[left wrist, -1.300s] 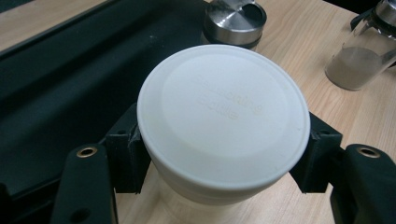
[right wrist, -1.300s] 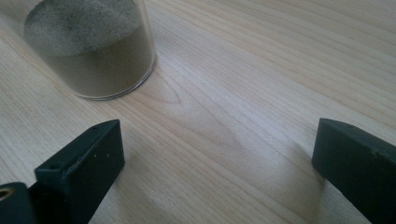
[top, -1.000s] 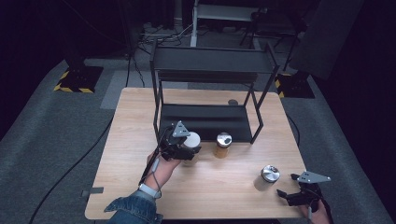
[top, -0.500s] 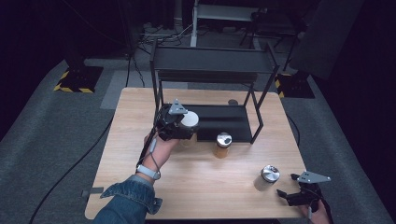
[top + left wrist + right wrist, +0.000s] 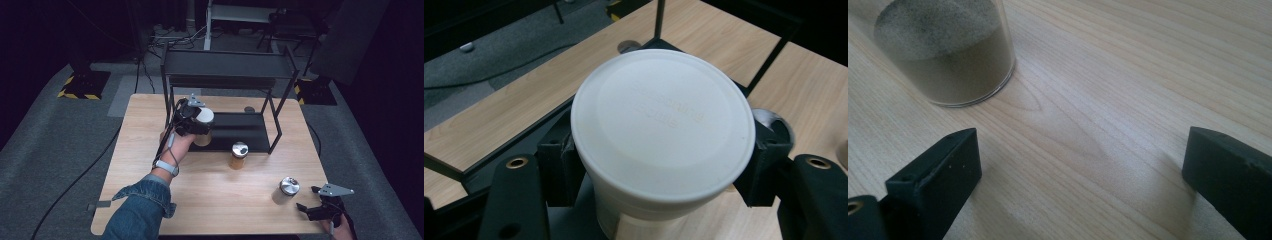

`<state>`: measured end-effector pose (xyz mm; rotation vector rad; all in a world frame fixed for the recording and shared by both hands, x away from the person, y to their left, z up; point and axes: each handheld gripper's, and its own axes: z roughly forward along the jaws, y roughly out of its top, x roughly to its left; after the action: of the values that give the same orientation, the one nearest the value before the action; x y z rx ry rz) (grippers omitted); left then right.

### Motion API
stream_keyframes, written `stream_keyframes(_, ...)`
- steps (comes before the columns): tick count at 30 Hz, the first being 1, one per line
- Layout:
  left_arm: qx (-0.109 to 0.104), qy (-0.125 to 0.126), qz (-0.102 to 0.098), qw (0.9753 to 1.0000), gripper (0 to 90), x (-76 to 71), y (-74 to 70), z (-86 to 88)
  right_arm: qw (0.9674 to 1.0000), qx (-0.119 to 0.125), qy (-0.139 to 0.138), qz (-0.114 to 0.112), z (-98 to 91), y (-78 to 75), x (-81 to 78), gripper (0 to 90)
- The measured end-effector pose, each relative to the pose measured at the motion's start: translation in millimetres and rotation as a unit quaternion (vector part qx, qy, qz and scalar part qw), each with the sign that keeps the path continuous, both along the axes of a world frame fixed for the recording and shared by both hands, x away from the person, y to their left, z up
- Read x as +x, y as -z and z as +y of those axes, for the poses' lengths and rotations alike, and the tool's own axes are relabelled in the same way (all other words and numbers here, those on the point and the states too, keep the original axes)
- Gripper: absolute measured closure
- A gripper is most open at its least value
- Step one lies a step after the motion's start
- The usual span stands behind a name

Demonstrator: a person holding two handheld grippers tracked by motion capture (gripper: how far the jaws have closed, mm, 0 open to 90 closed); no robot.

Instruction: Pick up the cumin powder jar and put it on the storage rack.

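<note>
My left gripper (image 5: 200,125) is shut on a white-lidded jar (image 5: 204,119) and holds it in the air beside the left front post of the black shelf rack (image 5: 225,75). In the left gripper view the jar's white lid (image 5: 663,120) sits between the two black jaws, over the rack's lower shelf (image 5: 549,145). An amber jar with a dark lid (image 5: 238,155) stands on the table in front of the rack. My right gripper (image 5: 312,207) rests open low at the table's front right, near a glass jar with a silver lid (image 5: 286,189). That sand-filled jar (image 5: 948,50) stands just beyond the right gripper's left jaw.
The wooden table (image 5: 150,125) carries the two-tier black rack at its back half. A small round object (image 5: 249,109) lies on the table behind the lower shelf. Cables and yellow-black striped plates (image 5: 80,82) lie on the grey floor around.
My left gripper has lifted the white-lidded jar and carried it away from me, from the table in front of the rack up to the rack's left front post. The right gripper stayed put.
</note>
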<state>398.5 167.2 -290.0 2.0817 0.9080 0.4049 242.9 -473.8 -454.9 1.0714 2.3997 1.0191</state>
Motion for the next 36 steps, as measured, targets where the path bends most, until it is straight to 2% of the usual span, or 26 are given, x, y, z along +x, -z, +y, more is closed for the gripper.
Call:
stream_keyframes(5, 0.007, -0.018, 0.014, 0.9997, 32.9, 14.5, 6.9, -2.5, 1.0, 0.0, 0.0, 0.0, -0.1, 0.0, 0.0, 2.0)
stream_keyframes(8, 0.018, -0.034, 0.028, 0.9989, 33.0, 23.9, 10.7, -5.8, 1.0, 0.0, -0.001, 0.0, -0.2, 0.0, 0.1, 2.0)
stream_keyframes(14, 0.019, -0.054, 0.04, 0.9975, 33.0, 37.9, 21.7, -4.4, 1.0, 0.0, -0.002, 0.0, -0.2, 0.0, 0.2, 2.0)
stream_keyframes(22, 0.019, -0.075, 0.051, 0.9957, 33.0, 49.1, 31.4, -4.0, 1.0, 0.0, -0.003, 0.0, -0.2, 0.0, 0.2, 2.0)
stream_keyframes(25, 0.003, -0.093, 0.055, 0.9941, 33.0, 51.6, 38.4, 0.2, 1.0, 0.0, -0.003, 0.0, -0.2, 0.0, 0.2, 2.0)
stream_keyframes(26, 0.004, -0.096, 0.055, 0.9938, 33.0, 52.5, 39.0, -0.2, 1.0, 0.0, -0.003, 0.0, -0.2, 0.0, 0.3, 2.0)
stream_keyframes(29, 0.01, -0.102, 0.054, 0.9933, 33.0, 53.3, 39.7, -4.1, 1.0, 0.0, -0.003, 0.0, -0.2, 0.0, 0.2, 2.0)
stream_keyframes(36, 0.008, -0.104, 0.064, 0.9924, 32.9, 59.1, 46.9, -9.6, 1.0, 0.0, -0.003, 0.0, -0.3, 0.0, 0.2, 2.0)
